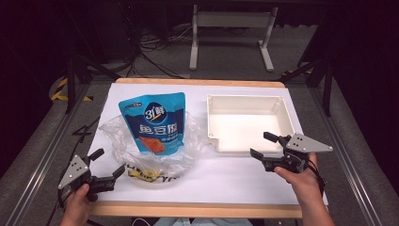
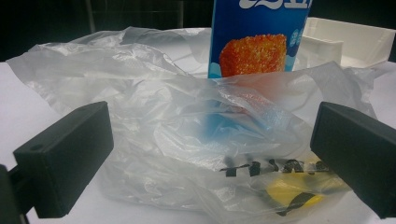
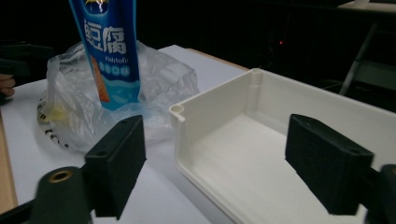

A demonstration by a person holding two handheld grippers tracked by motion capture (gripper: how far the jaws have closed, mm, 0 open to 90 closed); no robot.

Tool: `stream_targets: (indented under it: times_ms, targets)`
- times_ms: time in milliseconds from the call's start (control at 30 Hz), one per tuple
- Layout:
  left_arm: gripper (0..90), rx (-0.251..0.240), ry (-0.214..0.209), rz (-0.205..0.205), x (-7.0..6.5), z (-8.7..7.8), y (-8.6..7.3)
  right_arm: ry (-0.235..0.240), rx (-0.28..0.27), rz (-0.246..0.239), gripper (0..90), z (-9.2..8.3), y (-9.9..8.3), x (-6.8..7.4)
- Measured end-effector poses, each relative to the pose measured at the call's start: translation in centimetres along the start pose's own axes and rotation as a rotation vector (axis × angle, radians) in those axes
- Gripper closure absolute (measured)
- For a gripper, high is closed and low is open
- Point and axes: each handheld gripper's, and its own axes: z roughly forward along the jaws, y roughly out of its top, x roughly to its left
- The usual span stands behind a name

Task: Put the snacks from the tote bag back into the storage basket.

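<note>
A blue snack pouch (image 1: 153, 121) with an orange picture stands upright inside a crumpled clear plastic bag (image 1: 153, 153) on the white table top. The left gripper view has the pouch (image 2: 258, 37) behind the bag (image 2: 177, 121). My left gripper (image 1: 107, 163) is open at the table's near left, its jaws apart just short of the bag, with nothing between them. My right gripper (image 1: 262, 145) is open at the near right, at the front edge of the white tray (image 1: 282, 110). In the right gripper view the tray (image 3: 219, 107) lies between the jaws and the pouch (image 3: 109, 51) is at the left.
The white sheet (image 1: 235, 176) covers a wooden table with a bare strip along the front. The tray is shallow and holds nothing. Metal rails run along both table sides, and a table frame with cables (image 1: 230, 33) stands on the floor behind.
</note>
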Motion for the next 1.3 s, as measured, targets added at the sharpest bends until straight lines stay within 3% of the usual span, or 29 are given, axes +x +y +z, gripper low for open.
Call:
stream_targets:
  times_ms: [133,333,567,700,833,967,1100,1167,1300]
  targets:
    - [0.2,-0.002,-0.001,-0.002,0.0,0.0,0.0,0.007,-0.015,0.017,20.0,-0.2,1.6,0.3]
    - [0.2,-0.001,-0.001,-0.003,0.0,0.0,0.0,0.064,-0.008,0.046,16.0,-0.1,2.9,0.0]
    - [0.2,0.007,0.002,-0.003,0.1,0.0,0.0,0.092,-0.033,0.03,10.7,0.0,3.8,-0.3]
    - [0.2,0.007,0.006,-0.006,0.1,0.0,-0.1,0.155,-0.066,-0.039,9.5,0.5,4.0,-0.3]
    - [0.2,-0.009,0.008,-0.01,0.1,0.0,-0.1,0.151,-0.052,-0.037,9.9,1.1,4.1,-0.6]
    - [0.2,0.008,0.007,-0.005,0.1,0.0,-0.1,0.162,-0.048,-0.038,9.9,1.5,4.4,-0.6]
    - [0.2,0.002,0.008,-0.005,0.1,0.0,-0.1,0.184,0.019,-0.108,6.7,2.9,5.1,0.2]
    - [0.2,-0.009,0.008,-0.007,0.1,0.0,-0.1,0.208,0.018,-0.11,7.8,3.7,5.5,0.7]
    - [0.2,0.0,0.004,-0.002,0.1,-0.1,-0.1,0.209,-0.01,-0.123,9.6,5.0,6.4,1.2]
